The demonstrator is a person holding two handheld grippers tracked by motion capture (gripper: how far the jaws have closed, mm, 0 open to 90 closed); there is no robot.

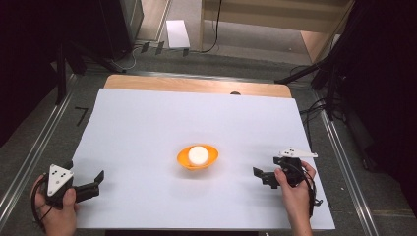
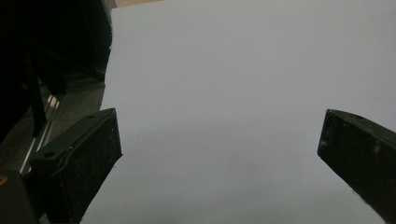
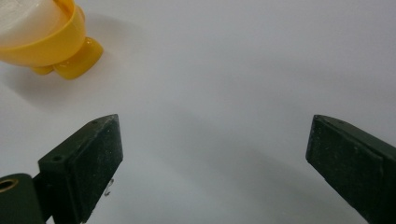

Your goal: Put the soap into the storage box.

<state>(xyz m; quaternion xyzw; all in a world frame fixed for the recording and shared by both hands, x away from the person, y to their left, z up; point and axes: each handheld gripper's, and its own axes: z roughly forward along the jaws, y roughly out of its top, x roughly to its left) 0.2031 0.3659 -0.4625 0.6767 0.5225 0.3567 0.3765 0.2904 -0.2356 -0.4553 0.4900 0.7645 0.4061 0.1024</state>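
bowl: small orange plastic bowl (image 1: pixel 197 158) on short feet, mid-table on the white sheet (image 1: pixel 147 128), upright
contents: white round puck-like object (image 1: pixel 197 154) sitting inside the bowl, top showing above the rim
bowl, right gripper view: upper left corner (image 3: pixel 51 44), feet on the sheet, well clear of the jaws
right gripper: black two-jaw gripper (image 1: pixel 259 175) in the person's right hand (image 1: pixel 295 189), near the right edge of the sheet, jaws pointing left toward the bowl
right gripper state: jaws spread wide, nothing between them, bare sheet in the gap (image 3: pixel 212 158)
right gripper vs bowl: apart, not touching, bowl off to the left of it
left gripper: black two-jaw gripper (image 1: pixel 97 183) in the left hand (image 1: pixel 56 206), near the lower left corner of the sheet, grey three-cornered plate on top
left gripper state: jaws wide apart (image 2: pixel 219 163), holding nothing, plain sheet between them
left gripper vs bowl: well apart
table: wooden top (image 1: pixel 196 84) showing beyond the far edge of the sheet
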